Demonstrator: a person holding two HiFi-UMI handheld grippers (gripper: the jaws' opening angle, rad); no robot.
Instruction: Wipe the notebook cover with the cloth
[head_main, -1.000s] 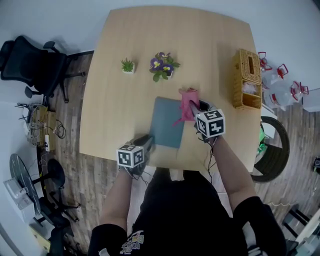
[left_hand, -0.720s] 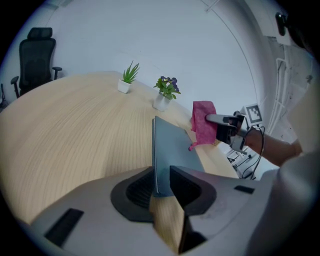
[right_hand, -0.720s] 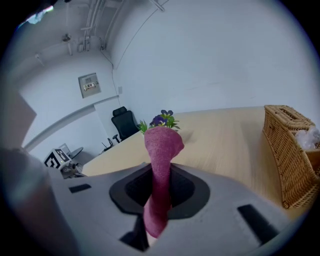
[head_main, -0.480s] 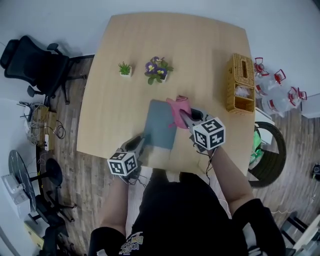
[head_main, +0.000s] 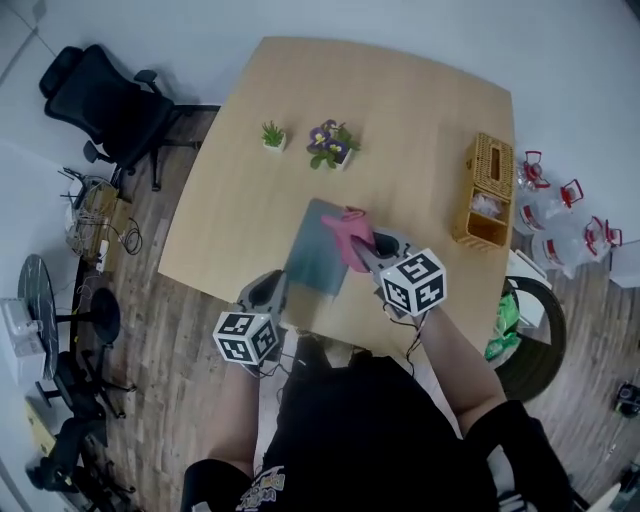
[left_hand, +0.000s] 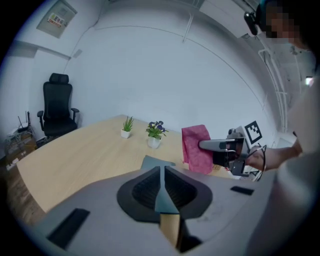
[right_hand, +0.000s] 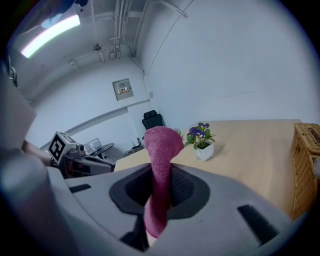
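Head view: we locate the notebook (head_main: 315, 262) near the table's (head_main: 400, 120) front edge. Left gripper view: the left gripper (left_hand: 164, 187) has just been closing its jaws, and they clamp the notebook's near edge. Right gripper view: the right gripper (right_hand: 160, 185) pinches the pink cloth (right_hand: 162, 145), which stands up between its jaws.

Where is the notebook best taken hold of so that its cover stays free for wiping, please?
Probably by its near edge, from the person's side. The notebook is thin and flat, so only an edge fits a gripper, and the cover stays clear for the cloth. The left gripper has just closed on that edge.
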